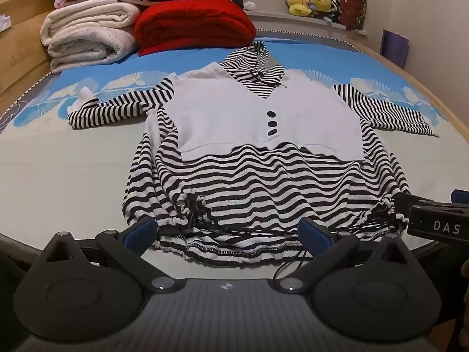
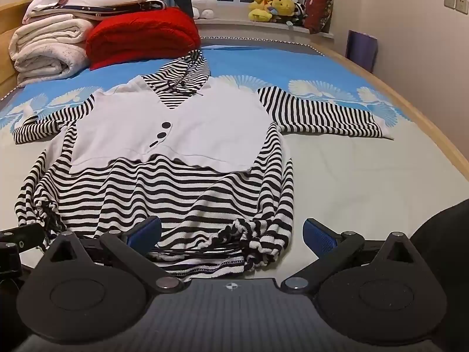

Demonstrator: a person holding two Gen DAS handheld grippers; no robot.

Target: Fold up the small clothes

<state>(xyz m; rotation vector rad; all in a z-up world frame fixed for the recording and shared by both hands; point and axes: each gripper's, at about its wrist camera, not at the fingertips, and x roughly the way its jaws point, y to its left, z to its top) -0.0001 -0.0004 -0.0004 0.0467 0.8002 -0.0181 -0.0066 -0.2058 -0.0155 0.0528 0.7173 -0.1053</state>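
Left wrist view: the black-and-white striped hooded top with a white buttoned front panel (image 1: 263, 135) lies spread flat on the bed (image 1: 58, 170), sleeves out to both sides. The left claw (image 1: 231, 233) is released, jaws wide, straddling the gathered hem.

Right wrist view: the right claw (image 2: 233, 233) is likewise released, blue pads (image 2: 318, 237) apart, over the hem's right corner. Folded white blankets (image 2: 47, 47) and a red knitted blanket (image 2: 140, 35) sit beyond.

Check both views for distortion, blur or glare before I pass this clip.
Left wrist view: strong fisheye bending the bed edge, dark corners, striped top sharp, no glare. Right wrist view: same curvature, top sharp, soft indoor light, faint shadows.
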